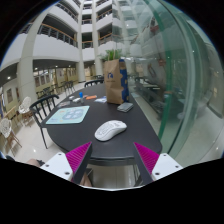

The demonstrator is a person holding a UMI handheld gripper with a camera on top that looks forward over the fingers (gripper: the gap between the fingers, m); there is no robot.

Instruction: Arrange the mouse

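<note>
While claw gapes, mouse sits ahead w/ bare table around.

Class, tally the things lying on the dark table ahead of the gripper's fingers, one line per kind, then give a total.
Mouse: 1
Mat: 1
Paper bag: 1
Small grey thing beside the bag: 1
Total: 4
The gripper is open, holding nothing.
</note>
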